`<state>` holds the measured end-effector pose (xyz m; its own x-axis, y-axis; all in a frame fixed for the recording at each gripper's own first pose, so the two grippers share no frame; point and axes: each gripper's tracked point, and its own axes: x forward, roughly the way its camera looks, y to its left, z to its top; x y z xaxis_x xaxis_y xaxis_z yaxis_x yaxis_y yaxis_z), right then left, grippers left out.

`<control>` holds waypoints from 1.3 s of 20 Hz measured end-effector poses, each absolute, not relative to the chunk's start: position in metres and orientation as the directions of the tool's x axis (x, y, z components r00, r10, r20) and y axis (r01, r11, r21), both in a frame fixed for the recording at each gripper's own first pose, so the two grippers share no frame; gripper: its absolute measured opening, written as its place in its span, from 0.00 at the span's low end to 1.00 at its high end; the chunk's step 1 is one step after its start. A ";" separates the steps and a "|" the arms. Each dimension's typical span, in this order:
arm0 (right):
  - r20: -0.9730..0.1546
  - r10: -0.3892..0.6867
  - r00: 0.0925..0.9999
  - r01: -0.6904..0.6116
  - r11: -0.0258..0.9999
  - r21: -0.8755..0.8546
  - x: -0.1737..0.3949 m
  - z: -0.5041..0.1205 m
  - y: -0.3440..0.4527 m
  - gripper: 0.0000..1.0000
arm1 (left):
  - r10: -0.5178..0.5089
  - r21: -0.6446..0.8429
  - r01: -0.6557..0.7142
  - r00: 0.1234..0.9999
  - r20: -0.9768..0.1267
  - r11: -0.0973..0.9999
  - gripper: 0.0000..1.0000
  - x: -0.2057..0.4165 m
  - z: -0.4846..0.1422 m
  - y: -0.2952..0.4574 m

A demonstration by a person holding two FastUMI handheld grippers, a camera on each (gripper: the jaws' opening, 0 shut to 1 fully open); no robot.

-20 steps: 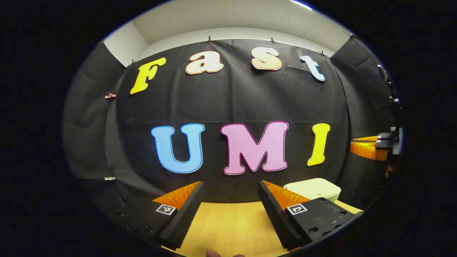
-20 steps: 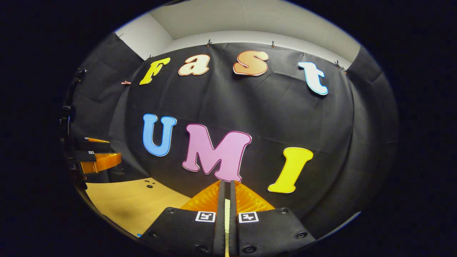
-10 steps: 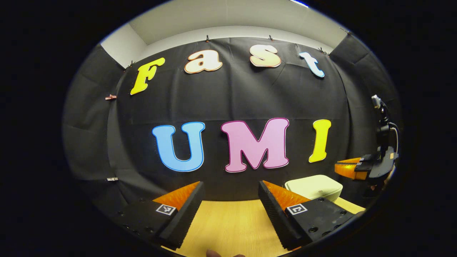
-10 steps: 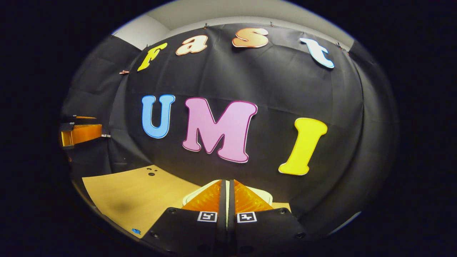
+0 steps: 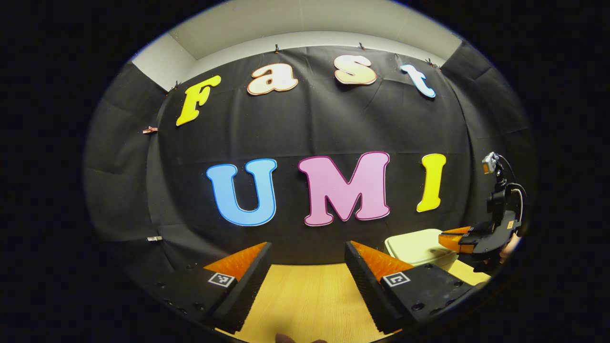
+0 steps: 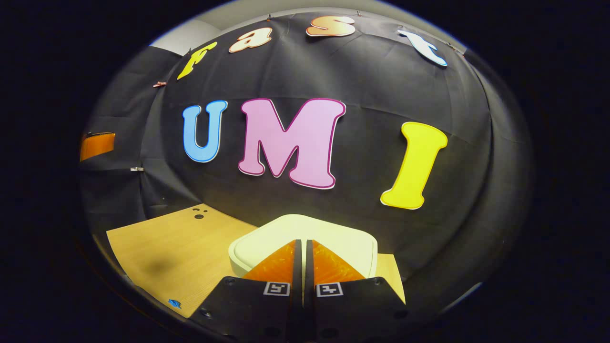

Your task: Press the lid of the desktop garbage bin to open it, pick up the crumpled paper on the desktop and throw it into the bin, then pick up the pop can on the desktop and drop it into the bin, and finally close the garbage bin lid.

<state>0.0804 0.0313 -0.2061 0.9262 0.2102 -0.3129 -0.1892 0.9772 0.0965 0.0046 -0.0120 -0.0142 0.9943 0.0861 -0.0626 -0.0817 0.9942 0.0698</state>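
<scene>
Garbage bin [image 6: 305, 233], pale with its lid down, sits on the wooden desk [image 6: 176, 252] near the black cloth wall. Right tool [image 6: 302, 245], its fingers pressed together with nothing between them, points at the lid from just above it. In the left gripper view the left tool [image 5: 307, 257] is spread wide over bare desk, with the bin [image 5: 412, 247] off to its right and the right tool [image 5: 457, 238] at the lid.

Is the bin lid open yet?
No, shut. The lid lies flat and flush on the bin; the right gripper, jaws closed, is above it.
</scene>
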 end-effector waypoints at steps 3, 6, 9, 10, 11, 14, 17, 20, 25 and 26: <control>-0.332 0.204 0.921 -0.182 0.979 0.096 0.081 -0.218 0.029 0.05 | 0.089 0.064 -0.084 0.993 -0.073 0.994 0.97 0.005 -0.018 -0.012; -0.364 0.211 0.907 -0.186 0.977 0.102 0.079 -0.231 0.030 0.05 | 0.098 0.067 -0.093 0.992 -0.077 0.993 0.97 0.005 -0.019 -0.010; -0.369 0.211 0.905 -0.186 0.977 0.102 0.077 -0.237 0.031 0.06 | 0.104 0.064 -0.099 0.991 -0.085 0.993 0.97 0.006 -0.024 -0.009; -0.358 0.211 0.909 -0.188 0.977 0.098 0.077 -0.235 0.031 0.06 | 0.105 0.060 -0.100 0.991 -0.087 0.993 0.97 0.006 -0.023 -0.009; -0.357 0.212 0.910 -0.189 0.977 0.097 0.075 -0.236 0.031 0.06 | 0.108 0.058 -0.103 0.990 -0.088 0.993 0.97 0.006 -0.024 -0.008; -0.358 0.219 0.908 -0.168 0.971 0.169 0.076 -0.240 0.029 0.06 | 0.106 0.054 -0.102 0.990 -0.088 0.993 0.97 0.005 -0.025 -0.010; -0.363 0.229 0.903 -0.175 0.969 0.174 0.077 -0.245 0.035 0.06 | 0.107 0.051 -0.103 0.991 -0.079 0.993 0.97 0.003 -0.024 -0.010; -0.334 0.214 0.918 -0.186 0.976 0.112 0.078 -0.228 0.031 0.06 | 0.105 0.048 -0.101 0.991 -0.078 0.994 0.97 0.000 -0.023 -0.010; -0.248 0.181 0.952 -0.168 0.983 0.071 0.080 -0.187 0.020 0.05 | 0.098 0.054 -0.095 0.992 -0.077 0.994 0.97 -0.007 -0.022 -0.007; -0.224 0.176 0.958 -0.165 0.984 0.066 0.079 -0.178 0.021 0.05 | 0.098 0.052 -0.094 0.992 -0.079 0.994 0.97 -0.008 -0.023 -0.006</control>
